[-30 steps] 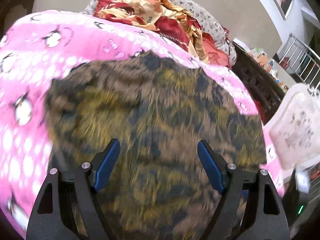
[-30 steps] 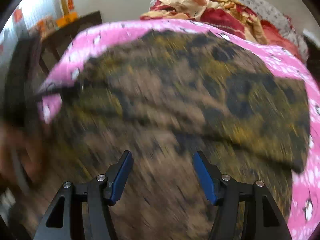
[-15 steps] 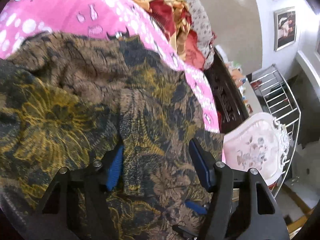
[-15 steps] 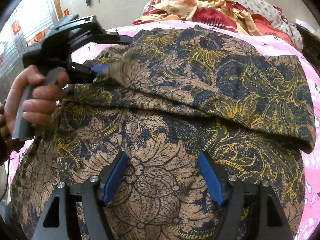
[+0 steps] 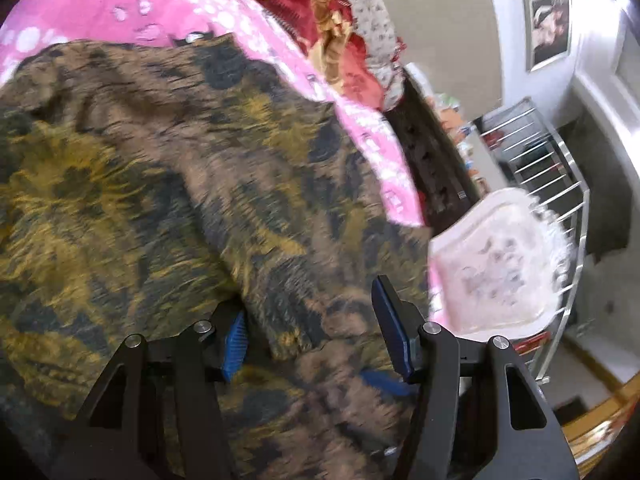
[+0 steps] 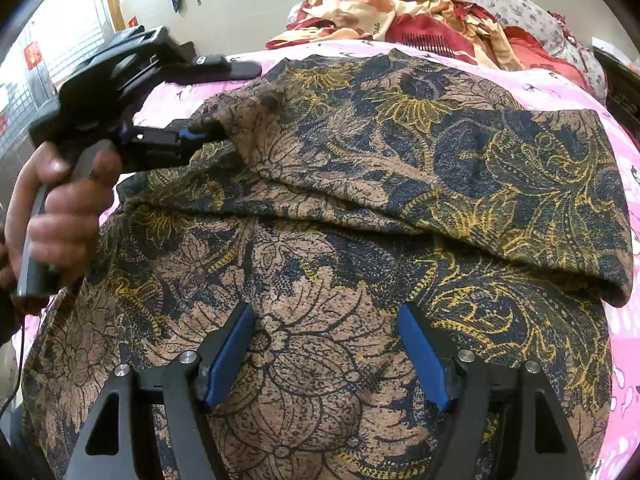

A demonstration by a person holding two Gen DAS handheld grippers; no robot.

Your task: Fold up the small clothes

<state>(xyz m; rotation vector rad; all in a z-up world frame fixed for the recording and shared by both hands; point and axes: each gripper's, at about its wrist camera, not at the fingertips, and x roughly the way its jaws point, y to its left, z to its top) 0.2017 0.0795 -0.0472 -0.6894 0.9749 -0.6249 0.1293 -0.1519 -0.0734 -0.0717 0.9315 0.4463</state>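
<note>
Left wrist view, motion-blurred: brown floral garment (image 5: 168,184) spread over the pink bedsheet (image 5: 132,12), filling most of the frame. Left gripper (image 5: 308,320) has a raised fold of the cloth between its blue pads; jaws have just been closing on it, but blur hides whether the pads actually press, so grasp can't be told here. Crumpled red and cream cloth (image 5: 320,8) at the far end of the bed, white ornate chair (image 5: 500,268) off the right edge. Right wrist view, sharp: same garment (image 6: 360,220) lies on the pink sheet (image 6: 624,340) with its far part folded over in a thick layer. Right gripper (image 6: 326,356) hangs just over the flat near part, released, jaws having just widened, nothing between them. At upper left a hand (image 6: 60,216) holds the left gripper (image 6: 196,134), its tips buried in a lifted cloth corner.
</note>
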